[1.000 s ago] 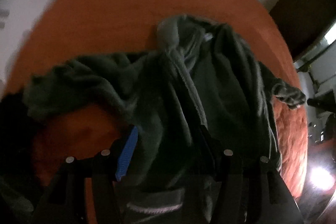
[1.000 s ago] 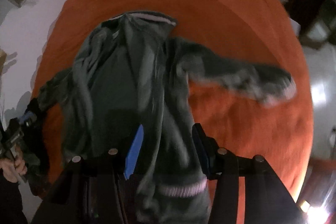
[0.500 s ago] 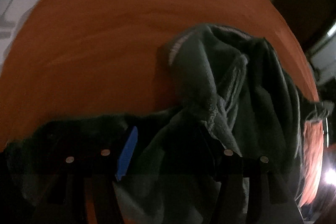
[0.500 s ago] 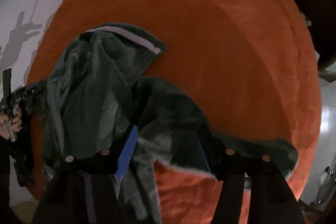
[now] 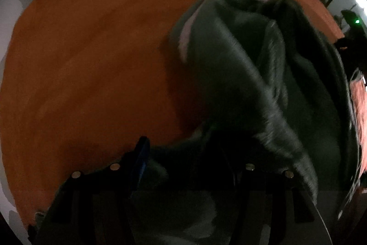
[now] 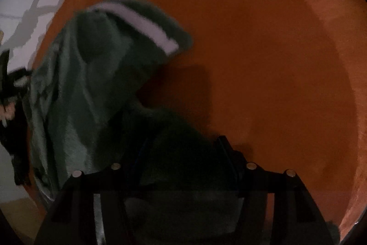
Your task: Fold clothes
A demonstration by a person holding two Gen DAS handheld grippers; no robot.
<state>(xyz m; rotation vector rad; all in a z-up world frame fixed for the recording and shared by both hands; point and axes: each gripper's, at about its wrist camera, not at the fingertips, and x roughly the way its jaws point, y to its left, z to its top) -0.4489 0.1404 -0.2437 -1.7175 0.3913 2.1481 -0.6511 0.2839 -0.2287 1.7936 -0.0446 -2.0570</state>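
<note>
A dark green fleece garment hung bunched above an orange blanket, its pale-striped hem trailing. Cloth filled both the left claw and right claw, each apparently pinching it, though shadow hid the contact. Uneven grips might have let a sleeve slip and the fold skew. Sleeves and collar were indistinguishable in the blur.
</note>
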